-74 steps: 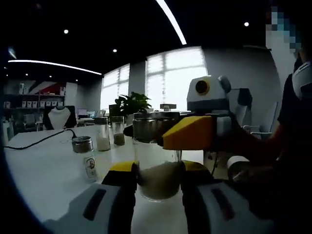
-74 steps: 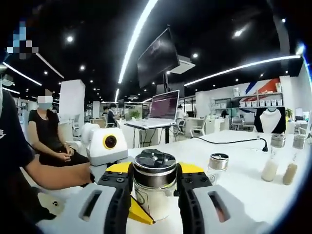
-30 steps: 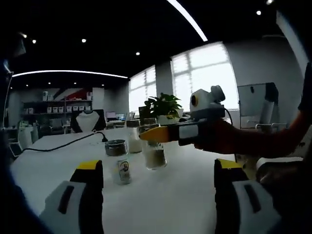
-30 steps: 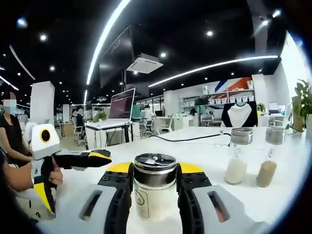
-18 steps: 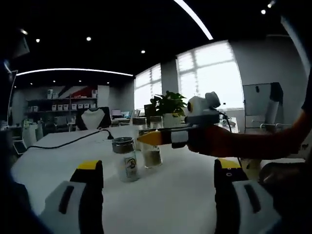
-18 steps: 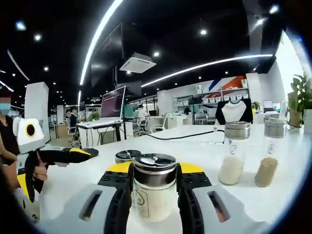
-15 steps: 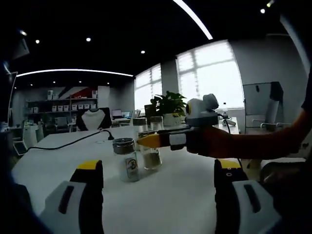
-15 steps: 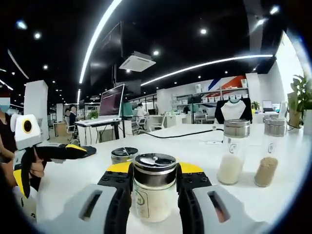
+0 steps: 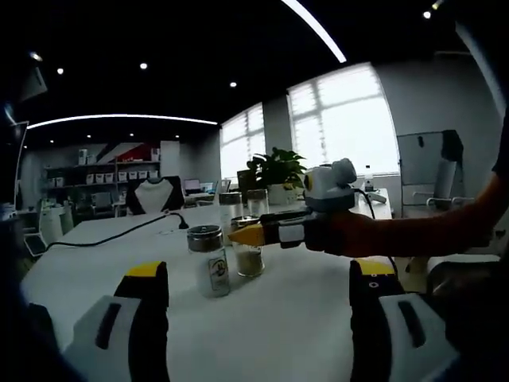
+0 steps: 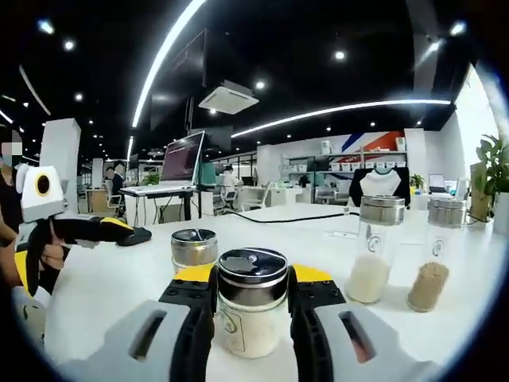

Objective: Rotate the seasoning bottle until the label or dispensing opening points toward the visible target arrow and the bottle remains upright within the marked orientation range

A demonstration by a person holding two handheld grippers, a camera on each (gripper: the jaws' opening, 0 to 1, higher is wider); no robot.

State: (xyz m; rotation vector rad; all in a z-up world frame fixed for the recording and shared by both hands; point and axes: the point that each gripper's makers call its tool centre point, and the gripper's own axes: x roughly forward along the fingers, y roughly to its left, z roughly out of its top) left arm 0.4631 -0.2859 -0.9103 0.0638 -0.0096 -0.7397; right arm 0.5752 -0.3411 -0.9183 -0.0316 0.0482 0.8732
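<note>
Right gripper view: right tool (image 10: 251,318) clamped on the upright seasoning bottle (image 10: 251,312) over the white counter (image 10: 119,286), label facing the camera. Left gripper view: left tool (image 9: 258,318), jaws apart, empty, farther from the bottle than 2.5 s ago, when it gripped it.

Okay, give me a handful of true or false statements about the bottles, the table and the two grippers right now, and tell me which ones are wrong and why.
1. The right gripper is closed on a seasoning bottle. True.
2. That bottle lies on its side. False: it stands upright, metal lid on top.
3. The left gripper holds a bottle. False: its jaws stand wide apart with nothing between them.
4. Two taller bottles stand on the white table in the right gripper view. True.
5. A black cable runs across the table. True.
</note>
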